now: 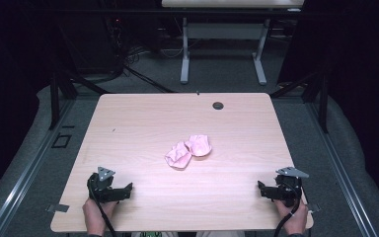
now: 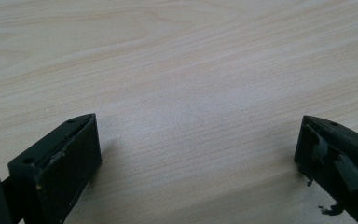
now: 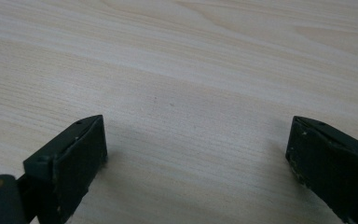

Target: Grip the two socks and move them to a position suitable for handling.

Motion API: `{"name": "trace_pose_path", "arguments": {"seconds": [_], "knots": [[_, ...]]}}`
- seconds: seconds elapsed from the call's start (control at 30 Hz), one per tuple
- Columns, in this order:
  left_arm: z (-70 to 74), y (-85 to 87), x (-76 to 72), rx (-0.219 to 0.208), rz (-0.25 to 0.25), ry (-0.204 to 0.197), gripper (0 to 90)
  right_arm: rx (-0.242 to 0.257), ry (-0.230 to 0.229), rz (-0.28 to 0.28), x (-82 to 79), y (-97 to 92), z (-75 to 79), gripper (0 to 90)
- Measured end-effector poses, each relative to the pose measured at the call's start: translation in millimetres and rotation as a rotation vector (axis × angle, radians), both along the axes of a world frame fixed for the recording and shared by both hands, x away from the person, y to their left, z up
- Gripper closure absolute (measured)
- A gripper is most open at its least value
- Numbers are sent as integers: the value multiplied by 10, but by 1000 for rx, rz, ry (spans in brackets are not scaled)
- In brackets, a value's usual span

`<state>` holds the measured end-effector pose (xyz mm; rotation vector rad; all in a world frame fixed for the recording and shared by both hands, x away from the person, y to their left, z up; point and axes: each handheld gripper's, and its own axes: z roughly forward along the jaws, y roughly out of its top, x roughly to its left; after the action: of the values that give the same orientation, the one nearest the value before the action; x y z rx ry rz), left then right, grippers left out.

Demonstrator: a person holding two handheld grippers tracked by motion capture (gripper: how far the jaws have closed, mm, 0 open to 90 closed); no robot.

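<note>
Jaws of the left gripper spread wide, nothing between them but bare pale wood grain. Black, scuffed along the inner faces, tape peeling on the one at the right of the left gripper view. Low over the tabletop, apparently resting on it or just above; cannot tell which.

Jaws of the right gripper likewise parted wide, empty, the same light wood between and beyond them. Worn edges, pale flecks on the inner faces.

Seen from the high view: left gripper near the front left corner of the tabletop, held by the left hand coming in from the bottom edge, grey three-cornered plate on top, jaws pointing right and inward. Right gripper near the front right corner, held by the right hand, grey plate on top, black cable trailing down past the wrist, jaws pointing left and inward. Both grippers well apart from each other.

Between them and farther back, near the middle of the tabletop: two crumpled pink cloth pieces, touching each other, the left one slightly nearer the person. Well apart from either gripper.

Toward the far edge, a small dark round hole in the wood. Beyond the tabletop, grey carpet floor, legs of a white desk, dark cables at the left.
</note>
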<state>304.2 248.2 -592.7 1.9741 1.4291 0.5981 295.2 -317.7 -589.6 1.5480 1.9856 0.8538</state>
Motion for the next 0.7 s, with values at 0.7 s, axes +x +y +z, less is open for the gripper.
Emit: {"name": "trace_pose_path", "arguments": {"seconds": [0.7], "knots": [[55,-4,71,5,-62,62,0,1,2,-1,2,2,2,43]]}}
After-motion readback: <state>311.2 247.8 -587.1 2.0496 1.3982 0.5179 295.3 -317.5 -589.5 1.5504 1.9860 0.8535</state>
